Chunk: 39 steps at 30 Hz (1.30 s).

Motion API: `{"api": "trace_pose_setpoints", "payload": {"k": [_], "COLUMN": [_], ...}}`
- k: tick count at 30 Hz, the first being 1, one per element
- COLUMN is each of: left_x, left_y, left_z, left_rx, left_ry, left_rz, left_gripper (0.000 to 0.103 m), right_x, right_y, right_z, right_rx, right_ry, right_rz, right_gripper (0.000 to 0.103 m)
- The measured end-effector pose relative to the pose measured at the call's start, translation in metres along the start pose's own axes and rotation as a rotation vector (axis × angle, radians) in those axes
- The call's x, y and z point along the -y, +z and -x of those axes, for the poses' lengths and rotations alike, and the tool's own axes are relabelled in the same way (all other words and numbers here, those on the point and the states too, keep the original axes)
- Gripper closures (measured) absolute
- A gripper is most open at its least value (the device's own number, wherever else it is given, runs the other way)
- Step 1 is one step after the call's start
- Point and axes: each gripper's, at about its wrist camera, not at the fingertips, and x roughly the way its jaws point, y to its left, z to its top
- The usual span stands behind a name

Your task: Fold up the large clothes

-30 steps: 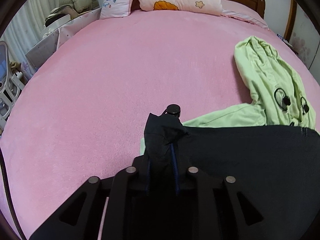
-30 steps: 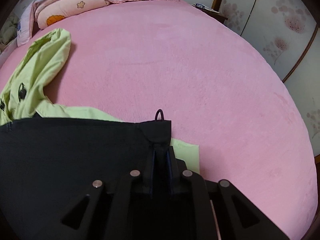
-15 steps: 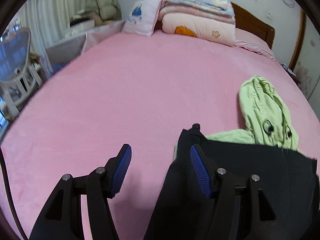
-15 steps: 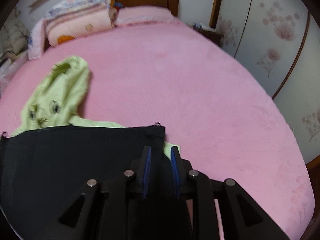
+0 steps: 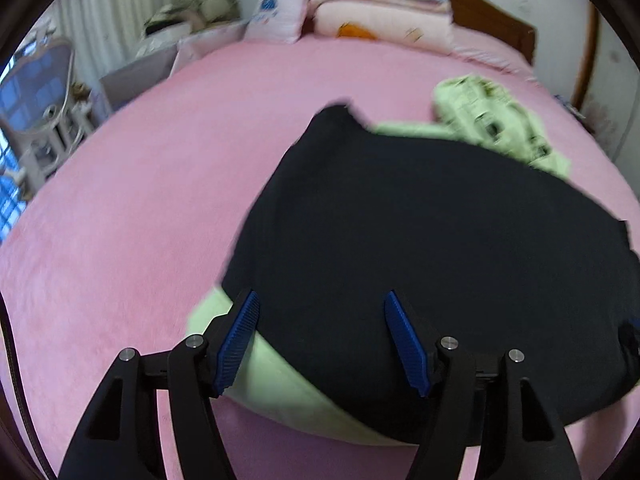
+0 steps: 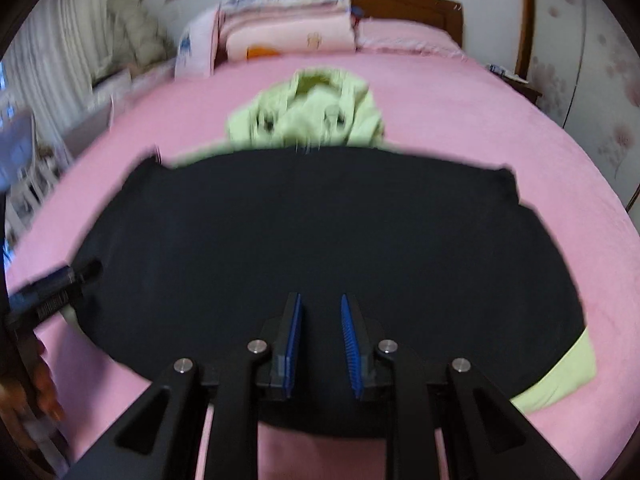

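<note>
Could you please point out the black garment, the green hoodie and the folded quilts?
black garment point(image 6: 320, 232): right wrist view, middle of the spread panel.
green hoodie point(image 6: 316, 116): right wrist view, hood.
folded quilts point(image 5: 376, 12): left wrist view, stack's front.

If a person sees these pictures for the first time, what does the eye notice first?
First, the big black garment spread flat in the middle of the pink bed, covering most of a light green hooded garment whose hood sticks out at the far side. Next, both tools, left tool and right tool, open and holding nothing.
</note>
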Motion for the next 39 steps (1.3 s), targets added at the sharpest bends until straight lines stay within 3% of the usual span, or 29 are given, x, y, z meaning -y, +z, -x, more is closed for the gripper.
{"api": "trace_pose_setpoints", "payload": {"k": [3, 7, 8, 10, 11, 13, 18, 26, 31, 35, 39], "left_x": [-0.024, -0.056, -0.061, -0.067, -0.069, -0.07, -0.069, -0.074, -0.07, -0.058, -0.033], "left_y": [0.0, 0.0, -0.001, -0.004, -0.006, -0.009, -0.009, 0.006, 0.032, 0.069, 0.121], "left_z": [-0.011, -0.02, -0.021, -0.023, -0.024, -0.026, -0.027, -0.02, 0.014, 0.043, 0.06], "left_rx": [-0.026, -0.059, -0.065, -0.066, -0.064, -0.058, -0.062, -0.099, -0.05, -0.017, 0.029], "left_ry": [0.035, 0.017, 0.01, -0.004, -0.007, 0.0, 0.02, -0.031, -0.059, -0.107, -0.15], "left_rz": [0.056, 0.126, 0.133, 0.132, 0.13, 0.122, 0.106, 0.102, -0.001, -0.098, -0.182], "left_gripper": [0.023, 0.016, 0.015, 0.014, 0.013, 0.013, 0.012, 0.012, 0.012, 0.012, 0.012], "right_x": [0.033, 0.112, 0.127, 0.158, 0.168, 0.172, 0.152, 0.151, 0.146, 0.138, 0.132], "right_y": [-0.012, -0.029, -0.033, -0.042, -0.045, -0.045, -0.039, -0.028, -0.015, 0.015, 0.066], "right_z": [-0.005, -0.004, -0.003, 0.0, 0.001, 0.002, -0.006, -0.005, 0.014, 0.041, 0.058], "right_rx": [-0.002, -0.028, -0.036, -0.04, -0.045, -0.048, -0.072, -0.123, -0.139, -0.117, -0.082], "right_ry": [-0.098, -0.246, -0.248, -0.173, -0.13, -0.107, -0.196, -0.207, -0.162, -0.103, -0.054], "right_rz": [-0.031, -0.154, -0.184, -0.26, -0.292, -0.322, -0.28, -0.233, -0.192, -0.162, -0.148], "right_gripper": [0.083, 0.084, 0.086, 0.1, 0.103, 0.103, 0.101, 0.1, 0.099, 0.098, 0.086]}}
